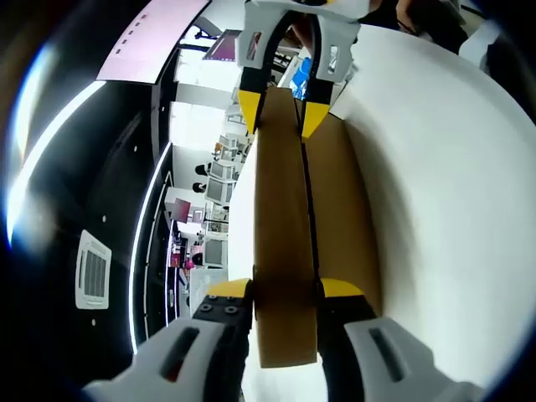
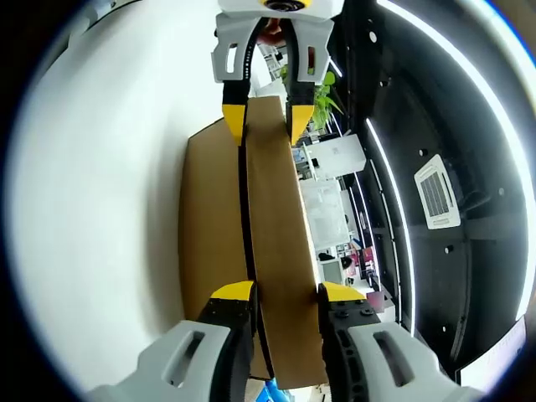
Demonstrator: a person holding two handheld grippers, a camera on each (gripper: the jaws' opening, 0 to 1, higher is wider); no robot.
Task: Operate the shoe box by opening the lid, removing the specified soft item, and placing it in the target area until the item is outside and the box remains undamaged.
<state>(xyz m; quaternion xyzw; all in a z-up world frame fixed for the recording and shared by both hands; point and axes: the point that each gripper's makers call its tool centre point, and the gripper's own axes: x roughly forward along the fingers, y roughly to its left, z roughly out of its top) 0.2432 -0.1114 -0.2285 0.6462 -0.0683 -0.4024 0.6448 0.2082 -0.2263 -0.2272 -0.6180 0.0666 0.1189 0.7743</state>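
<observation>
Where the left gripper (image 1: 285, 289) rises from the bottom of the left gripper view, its two yellow-tipped jaws are seen set narrowly on either side of a brown cardboard panel, the lid (image 1: 285, 251) of the shoe box (image 1: 339, 218), and the panel is held between them. The lid is seen edge-on as a long strip running away from the camera, with a dark seam between it and the box body beside it. The box lies against a white table (image 1: 444, 209), which curves across the right of this view. At the far end of the lid, the right gripper (image 1: 280, 117) is seen entering from the top, its yellow tips closed on the same panel from the opposite end.

In the right gripper view the same arrangement is shown mirrored: the right gripper (image 2: 285, 293) is clamped narrowly on the lid (image 2: 276, 251) near the camera, the box body (image 2: 213, 218) is seen beside it against the white table (image 2: 100, 209), and the left gripper (image 2: 266, 121) is seen gripping the far end of the lid.

Beyond the table, a dark ceiling (image 1: 109, 209) with curved light strips (image 2: 402, 226) and a square vent (image 2: 437, 197) is visible, and a room with white equipment (image 2: 331, 159) and a green plant (image 2: 322, 100) is seen further off. Whether anything lies inside the box cannot be told.
</observation>
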